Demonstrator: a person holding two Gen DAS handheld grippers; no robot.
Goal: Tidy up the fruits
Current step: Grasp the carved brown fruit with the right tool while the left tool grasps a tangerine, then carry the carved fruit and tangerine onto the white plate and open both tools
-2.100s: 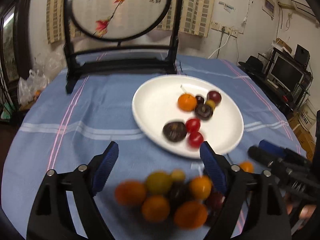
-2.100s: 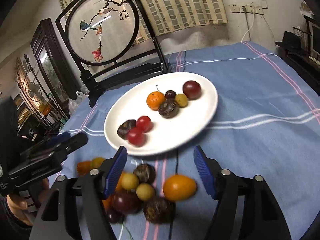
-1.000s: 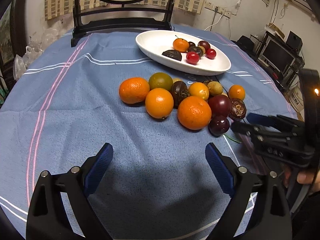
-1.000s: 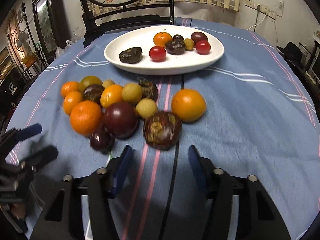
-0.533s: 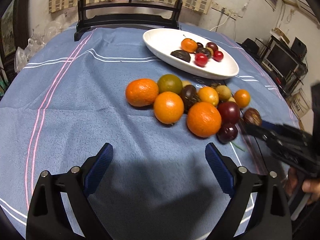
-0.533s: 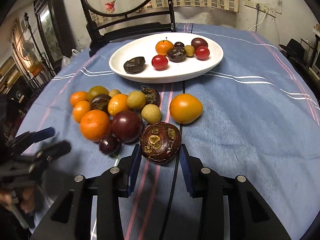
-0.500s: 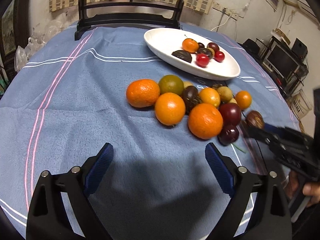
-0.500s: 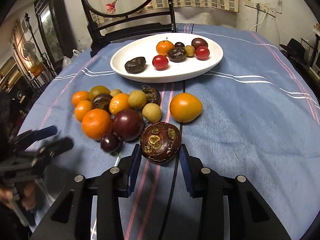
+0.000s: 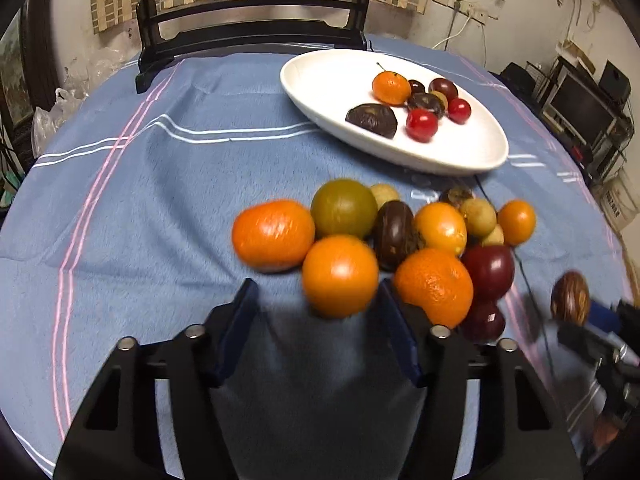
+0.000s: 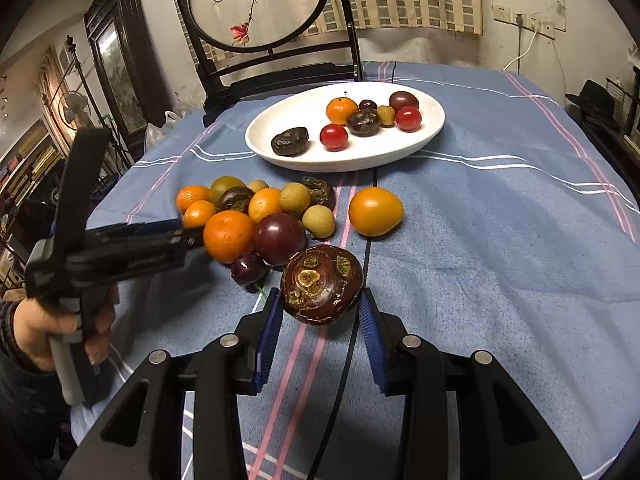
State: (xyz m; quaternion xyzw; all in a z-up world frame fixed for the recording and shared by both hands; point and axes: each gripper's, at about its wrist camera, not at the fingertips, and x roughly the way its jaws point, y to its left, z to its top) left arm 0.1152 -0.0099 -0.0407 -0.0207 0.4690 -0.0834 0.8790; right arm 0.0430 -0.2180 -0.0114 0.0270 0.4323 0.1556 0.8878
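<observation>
Left wrist view: my left claw (image 9: 316, 304) has just been closing, and the orange (image 9: 340, 275) sits between its blue pads; the right-hand pad looks to be at the skin, the other pad stands a little apart, so I count it as not yet gripped. The orange rests on the blue-clothed surface (image 9: 160, 208) at the near edge of the fruit heap, touching a second orange (image 9: 434, 286) and a larger one (image 9: 273, 235). I judge it firm, round and fairly light, with a dimpled peel that the pads should hold well. Taking it across its widest middle seems right; higher up it could squirt out and roll into its neighbours. Further back stands the white plate (image 9: 320, 80) with several fruits on it already.

Right wrist view: my right claw (image 10: 320, 316) is clenched on the dark brown fruit (image 10: 321, 285), both pads pressing its sides, and the fruit looks lifted just clear of the cloth, near the heap. Its shell is wrinkled and scabbed, so I judge it hard-skinned, light and not slippery, though a dried rind may dent under a hard squeeze. The grip sits low on its belly, so I would keep the claw steady on the way to the plate (image 10: 434, 120).
</observation>
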